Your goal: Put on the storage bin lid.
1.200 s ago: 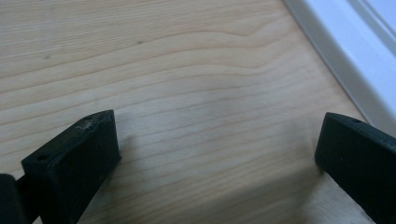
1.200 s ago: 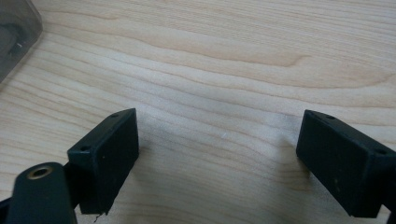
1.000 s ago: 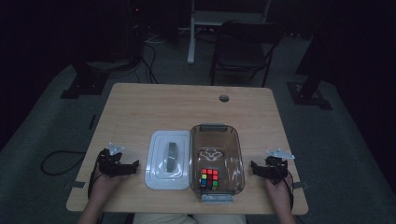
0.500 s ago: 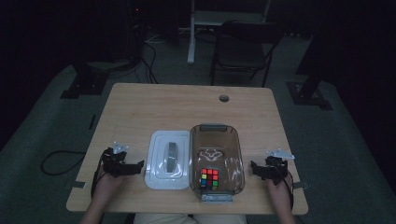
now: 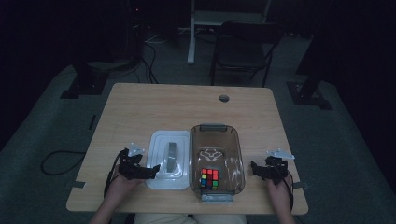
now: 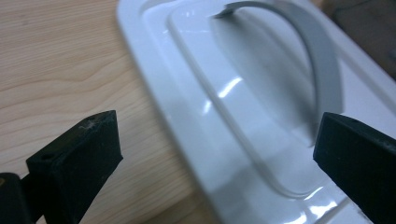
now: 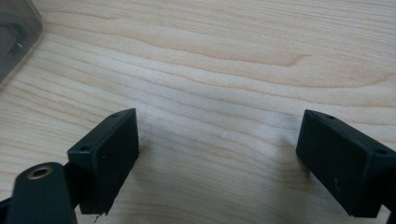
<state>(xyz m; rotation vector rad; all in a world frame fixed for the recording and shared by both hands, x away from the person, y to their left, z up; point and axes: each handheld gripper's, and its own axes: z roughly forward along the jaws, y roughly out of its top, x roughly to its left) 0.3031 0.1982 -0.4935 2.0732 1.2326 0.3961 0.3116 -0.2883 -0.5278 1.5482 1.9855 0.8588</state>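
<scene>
A white lid (image 5: 159,144) with a grey handle (image 5: 172,156) lies flat on the wooden table, left of a clear brownish box (image 5: 215,142). A colourful cube (image 5: 209,178) sits in the box's near end. My left gripper (image 5: 152,170) is open at the lid's near left corner. In the left gripper view its jaws straddle the lid (image 6: 224,116) edge, with the handle (image 6: 308,56) ahead. My right gripper (image 5: 254,169) is open, low over bare wood right of the box. The right gripper (image 7: 233,158) holds nothing, and the box corner (image 7: 16,37) shows at upper left.
The table (image 5: 187,107) has bare wood across its far half, with a round cable hole (image 5: 224,98) near the far edge. A chair (image 5: 243,51) and stand legs stand on the dark floor beyond. The near table edge is close to both hands.
My left gripper has slid right, up to the lid's near left corner. The right gripper, lid, box and cube have stayed put.
</scene>
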